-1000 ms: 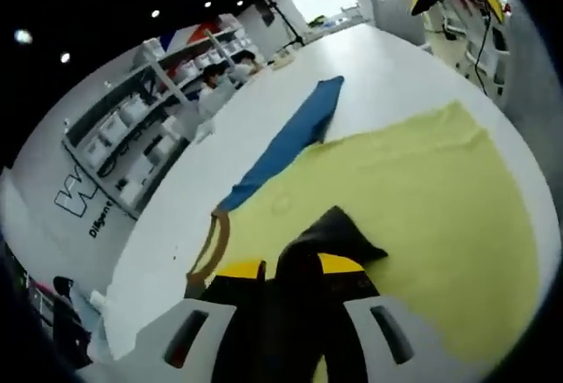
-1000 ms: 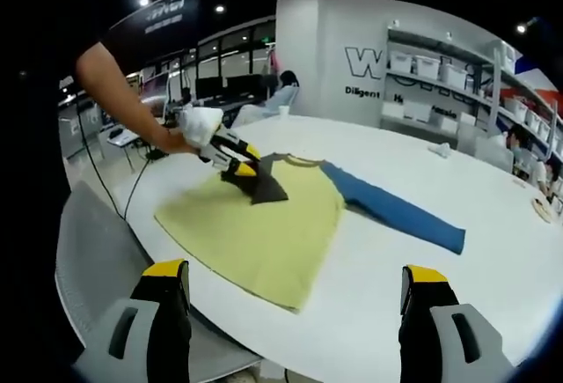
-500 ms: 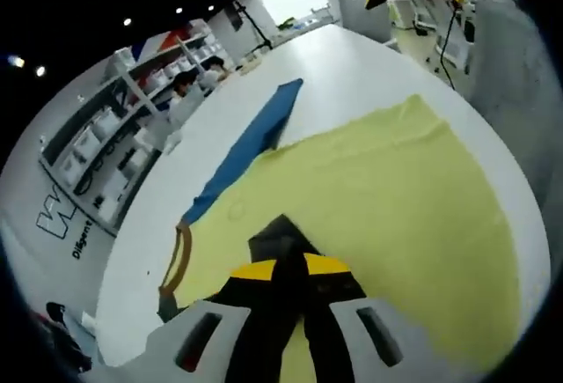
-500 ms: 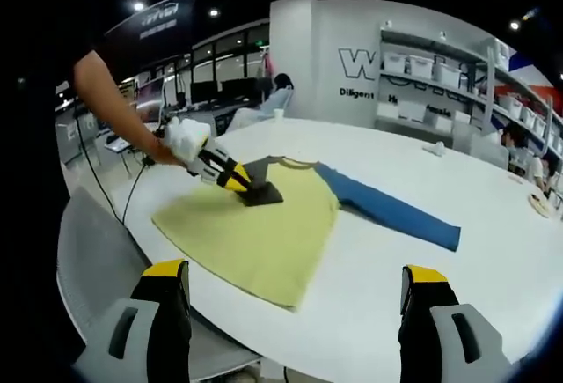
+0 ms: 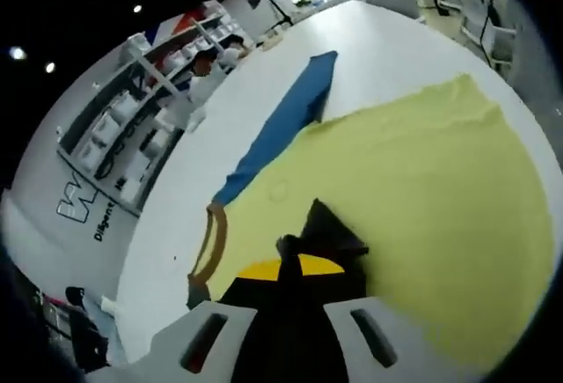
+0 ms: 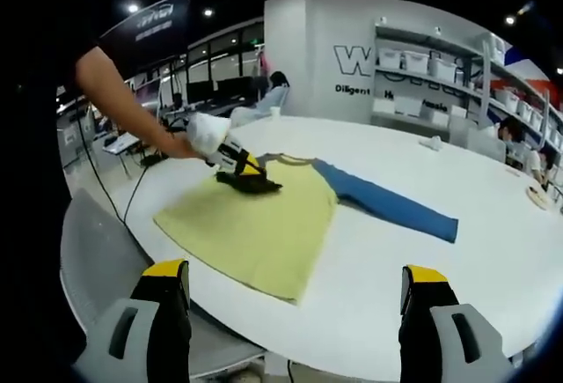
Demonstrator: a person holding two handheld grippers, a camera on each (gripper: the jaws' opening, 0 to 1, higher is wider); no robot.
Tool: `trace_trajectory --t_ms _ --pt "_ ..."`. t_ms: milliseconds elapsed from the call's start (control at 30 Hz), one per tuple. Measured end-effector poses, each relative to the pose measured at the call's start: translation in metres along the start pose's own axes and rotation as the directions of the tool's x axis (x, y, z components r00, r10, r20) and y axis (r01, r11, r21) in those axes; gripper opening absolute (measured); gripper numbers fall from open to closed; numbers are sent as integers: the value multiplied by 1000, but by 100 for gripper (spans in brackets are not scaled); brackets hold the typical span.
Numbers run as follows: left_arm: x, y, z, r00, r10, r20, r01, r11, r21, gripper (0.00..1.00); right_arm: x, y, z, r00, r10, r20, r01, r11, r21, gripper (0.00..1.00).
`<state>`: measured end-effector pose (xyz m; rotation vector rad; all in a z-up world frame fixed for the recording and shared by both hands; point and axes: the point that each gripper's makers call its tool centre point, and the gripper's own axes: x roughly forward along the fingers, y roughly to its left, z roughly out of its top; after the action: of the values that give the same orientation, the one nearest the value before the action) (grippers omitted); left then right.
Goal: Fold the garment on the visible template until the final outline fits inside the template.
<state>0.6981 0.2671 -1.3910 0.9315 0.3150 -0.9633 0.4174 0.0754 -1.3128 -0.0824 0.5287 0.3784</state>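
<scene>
Left gripper [image 6: 249, 172] pinching the dark sleeve [image 5: 330, 229] over the yellow shirt body [image 6: 264, 224]; right gripper [image 6: 290, 299] jaws wide, empty; risk (my read): a loose pinch drops the sleeve crooked, blue sleeve [image 6: 387, 207] at 3 o'clock still unfolded.

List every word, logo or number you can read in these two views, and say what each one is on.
"W": large letter on the white wall, cut off by a shelf.
"Diligent": small lettering under it on that wall; the rest of the line is hidden behind the shelf.
Hanging dark banner: faint lettering, too blurred to read.
Garment: no print visible.
</scene>
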Motion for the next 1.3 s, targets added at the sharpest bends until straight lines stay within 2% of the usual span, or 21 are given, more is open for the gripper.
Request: trace_trajectory --t_ms 133,267,333,433,500,600,667,767,933,1033,1133,1200,1300 --pt "-3 16 -7 998 47 -32 -48 998 -33 12 3 3 5 1000 7 11 -7 1000 3 99" --pt "-10 18 -7 998 55 -25 -57 997 -61 17 5 4 9 1000 11 21 -11 1000 2 99" --pt "-16 11 1 999 45 19 -43 995 -85 18 6 3 9 1000 10 25 -10 1000 3 99" --pt "-23 1 10 998 43 47 -40 997 -59 19 10 4 9 999 13 30 -14 1000 10 99" --pt "-28 -8 16 997 24 68 -17 996 -93 19 11 6 10 999 15 31 -16 1000 12 99" --pt "-35 -18 17 997 32 68 -20 984 -177 17 12 9 11 999 18 44 -19 1000 19 99" --pt "-37 -28 18 997 18 79 -4 985 -174 19 12 12 11 999 21 49 -23 999 28 99" --pt "-36 -45 8 998 -16 53 26 979 -204 20 12 13 8 999 24 49 -26 999 30 99" --pt "-35 -52 0 999 -21 31 28 973 -229 24 8 12 5 999 19 48 -21 999 39 99" --pt "-33 -70 -2 996 -84 20 86 964 -252 28 5 8 5 999 7 54 -10 998 54 99" --pt "-27 -73 -6 996 -84 5 82 960 -266 30 5 6 4 999 -1 53 -3 998 61 99" --pt "-22 -75 -7 996 -94 -5 88 947 -308 30 4 6 5 998 -3 56 0 998 62 99" --pt "-14 -78 -8 994 -110 -13 99 939 -329 33 3 6 4 999 -5 50 2 998 57 99"
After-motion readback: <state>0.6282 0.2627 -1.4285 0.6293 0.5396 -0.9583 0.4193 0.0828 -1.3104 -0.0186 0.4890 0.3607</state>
